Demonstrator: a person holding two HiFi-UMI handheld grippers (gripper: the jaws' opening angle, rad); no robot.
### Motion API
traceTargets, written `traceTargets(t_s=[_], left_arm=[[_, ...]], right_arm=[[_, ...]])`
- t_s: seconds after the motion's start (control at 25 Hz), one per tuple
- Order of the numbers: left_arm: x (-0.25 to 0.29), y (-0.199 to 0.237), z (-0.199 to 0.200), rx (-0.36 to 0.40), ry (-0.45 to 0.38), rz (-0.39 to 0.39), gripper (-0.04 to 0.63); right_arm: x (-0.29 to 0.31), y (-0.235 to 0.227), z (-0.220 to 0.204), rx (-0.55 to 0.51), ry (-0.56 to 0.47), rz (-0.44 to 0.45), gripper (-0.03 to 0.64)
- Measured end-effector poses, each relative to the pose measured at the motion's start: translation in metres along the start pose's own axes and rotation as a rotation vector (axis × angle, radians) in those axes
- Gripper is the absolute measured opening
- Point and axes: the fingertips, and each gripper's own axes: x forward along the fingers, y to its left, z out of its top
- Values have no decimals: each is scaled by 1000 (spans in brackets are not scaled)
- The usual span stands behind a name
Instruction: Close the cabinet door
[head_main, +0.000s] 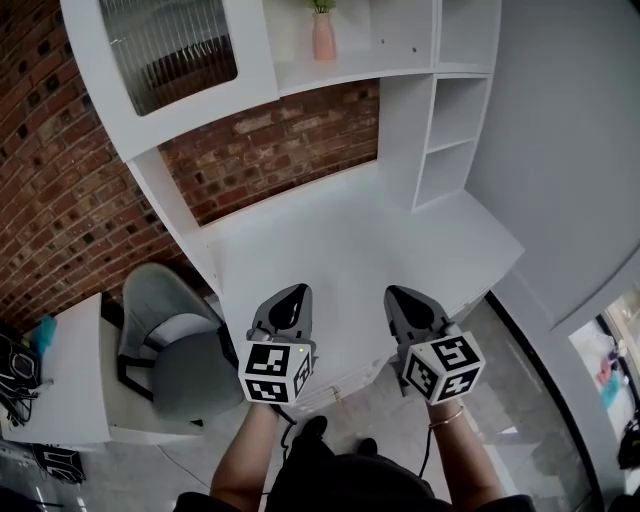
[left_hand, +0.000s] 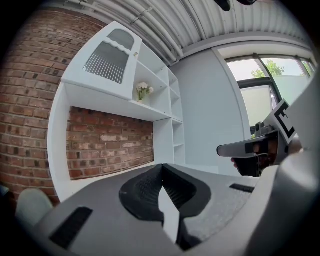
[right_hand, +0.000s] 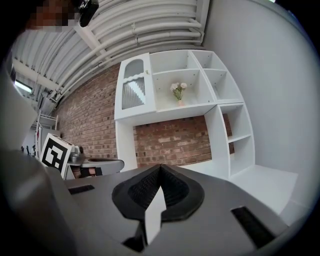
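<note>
The white cabinet door (head_main: 170, 50) with ribbed glass is at the hutch's upper left and looks flush with its frame. It also shows in the left gripper view (left_hand: 111, 57) and the right gripper view (right_hand: 133, 90). My left gripper (head_main: 297, 293) (left_hand: 161, 166) is shut with nothing in it, low over the front of the white desk top (head_main: 330, 240). My right gripper (head_main: 397, 295) (right_hand: 160, 166) hangs beside it, also shut and empty. Both point level at the hutch and stand well below and apart from the door.
A pink vase of flowers (head_main: 323, 35) stands on the shelf beside the door. Open cubbies (head_main: 450, 130) fill the hutch's right side. A grey chair (head_main: 180, 345) and a low white table (head_main: 60, 370) are at the left. A brick wall (head_main: 60, 180) is behind.
</note>
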Motion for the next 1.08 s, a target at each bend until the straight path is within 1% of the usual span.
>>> traceTargets(t_s=[0.16, 0.52, 1.08], left_arm=[[-6, -4, -4, 4, 2, 18, 9], [-16, -12, -7, 19, 0, 39, 9], [-23, -16, -14, -14, 9, 68, 9]], right_arm=[[-3, -1, -9, -12, 16, -1, 0], [-10, -6, -11, -9, -4, -34, 0], [-28, -19, -14, -4, -21, -70, 0]])
